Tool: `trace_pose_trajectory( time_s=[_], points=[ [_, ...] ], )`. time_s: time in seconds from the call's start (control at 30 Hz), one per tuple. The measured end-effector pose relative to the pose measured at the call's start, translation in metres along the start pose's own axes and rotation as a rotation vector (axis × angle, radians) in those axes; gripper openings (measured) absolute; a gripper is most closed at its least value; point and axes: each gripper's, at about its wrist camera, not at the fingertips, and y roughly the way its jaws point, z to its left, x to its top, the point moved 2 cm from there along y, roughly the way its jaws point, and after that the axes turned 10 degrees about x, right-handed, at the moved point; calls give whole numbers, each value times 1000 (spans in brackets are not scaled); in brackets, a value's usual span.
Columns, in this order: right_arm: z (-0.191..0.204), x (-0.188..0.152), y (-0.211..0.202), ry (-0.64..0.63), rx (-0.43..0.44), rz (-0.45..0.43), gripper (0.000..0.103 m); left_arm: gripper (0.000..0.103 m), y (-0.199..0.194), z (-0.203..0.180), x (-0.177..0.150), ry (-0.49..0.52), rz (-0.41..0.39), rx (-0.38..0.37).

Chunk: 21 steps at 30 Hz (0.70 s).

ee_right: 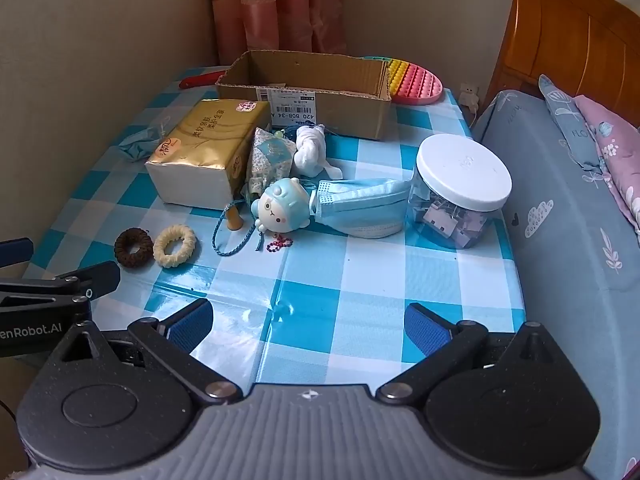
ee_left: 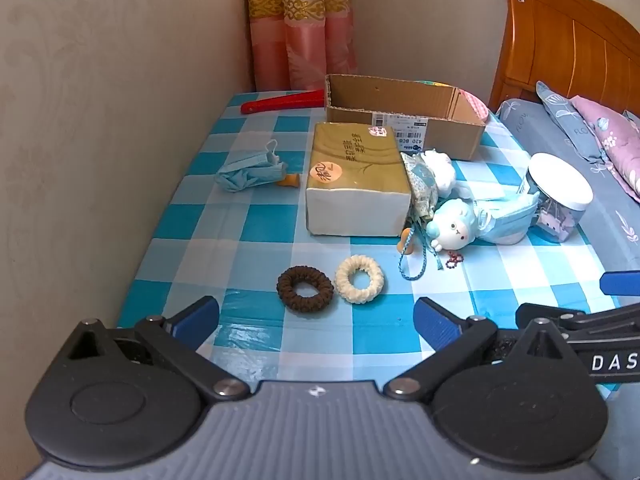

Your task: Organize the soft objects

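An open cardboard box (ee_left: 404,116) (ee_right: 312,88) stands at the back of the checked table. In front of it lie a gold tissue pack (ee_left: 358,178) (ee_right: 208,152), a patterned pouch (ee_right: 269,156), a white soft toy (ee_right: 310,150), a blue sheep toy (ee_left: 454,230) (ee_right: 280,206) and a blue face mask (ee_right: 360,204). A brown scrunchie (ee_left: 305,288) (ee_right: 133,248) and a cream scrunchie (ee_left: 359,279) (ee_right: 174,246) lie nearer. A crumpled blue mask (ee_left: 248,168) lies at left. My left gripper (ee_left: 316,320) is open and empty just short of the scrunchies. My right gripper (ee_right: 308,324) is open and empty over bare tablecloth.
A clear jar with a white lid (ee_left: 558,198) (ee_right: 460,190) stands at the table's right edge. A rainbow pop-it pad (ee_right: 416,80) and a red object (ee_left: 282,101) lie at the back. A bed with pillows (ee_right: 580,152) adjoins the table's right; a wall runs along the left.
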Motion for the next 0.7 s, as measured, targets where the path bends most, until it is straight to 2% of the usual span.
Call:
trace_pose_trajectory(
  time_s=[0.7],
  points=[
    [0, 1, -1, -6, 2, -2, 103, 102, -2, 3, 2, 0, -5, 1]
  ],
)
